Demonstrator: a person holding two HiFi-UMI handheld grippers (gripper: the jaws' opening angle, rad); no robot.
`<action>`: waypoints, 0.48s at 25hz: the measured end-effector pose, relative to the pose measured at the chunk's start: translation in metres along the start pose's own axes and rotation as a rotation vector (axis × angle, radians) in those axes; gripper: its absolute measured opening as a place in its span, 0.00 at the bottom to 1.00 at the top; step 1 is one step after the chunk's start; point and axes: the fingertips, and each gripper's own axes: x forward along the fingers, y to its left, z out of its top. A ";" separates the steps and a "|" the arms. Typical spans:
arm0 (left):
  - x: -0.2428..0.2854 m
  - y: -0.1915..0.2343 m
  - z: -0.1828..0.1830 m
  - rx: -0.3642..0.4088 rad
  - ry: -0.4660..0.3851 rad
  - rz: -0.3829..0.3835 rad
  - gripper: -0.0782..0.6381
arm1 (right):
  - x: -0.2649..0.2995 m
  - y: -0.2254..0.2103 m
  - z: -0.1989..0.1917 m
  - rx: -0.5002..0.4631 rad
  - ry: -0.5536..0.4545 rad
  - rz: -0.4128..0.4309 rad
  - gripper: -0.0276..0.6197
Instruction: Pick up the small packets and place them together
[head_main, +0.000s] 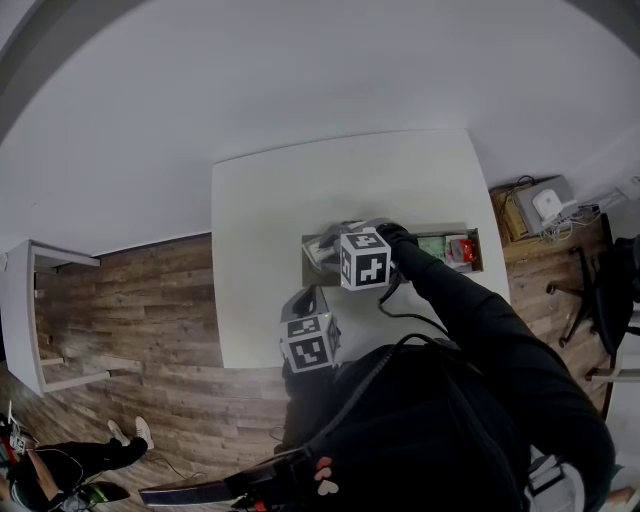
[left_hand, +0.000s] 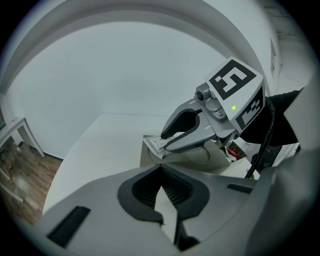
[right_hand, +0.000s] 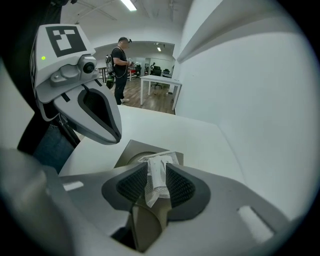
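A long grey tray (head_main: 440, 232) with compartments lies on the white table (head_main: 270, 200). My right gripper (right_hand: 156, 185) hangs over the tray's left end, above a round grey hollow (right_hand: 131, 152). A small white packet (right_hand: 158, 172) stands upright between its pads, which are slightly apart and do not squeeze it. The left gripper view shows that packet (left_hand: 153, 145) at the right gripper's fingertips (left_hand: 167, 142). My left gripper (left_hand: 162, 200) stays near the table's front edge (head_main: 300, 305), its jaws a narrow wedge apart with nothing between them. Red and green packets (head_main: 455, 250) fill the tray's right end.
A box of devices (head_main: 540, 205) and a desk chair (head_main: 600, 290) stand right of the table. A white shelf unit (head_main: 50, 310) is at the left on the wood floor. A person (right_hand: 120, 65) stands far off by other white tables (right_hand: 160, 82).
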 end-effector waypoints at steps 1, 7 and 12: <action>0.000 0.000 0.000 0.000 0.001 -0.001 0.11 | 0.000 0.001 0.000 0.004 -0.003 0.007 0.22; 0.001 -0.002 0.003 0.009 0.005 -0.010 0.11 | -0.019 -0.009 0.010 0.048 -0.077 -0.023 0.27; 0.004 -0.008 0.007 0.023 0.003 -0.024 0.11 | -0.078 -0.038 -0.004 0.134 -0.181 -0.153 0.27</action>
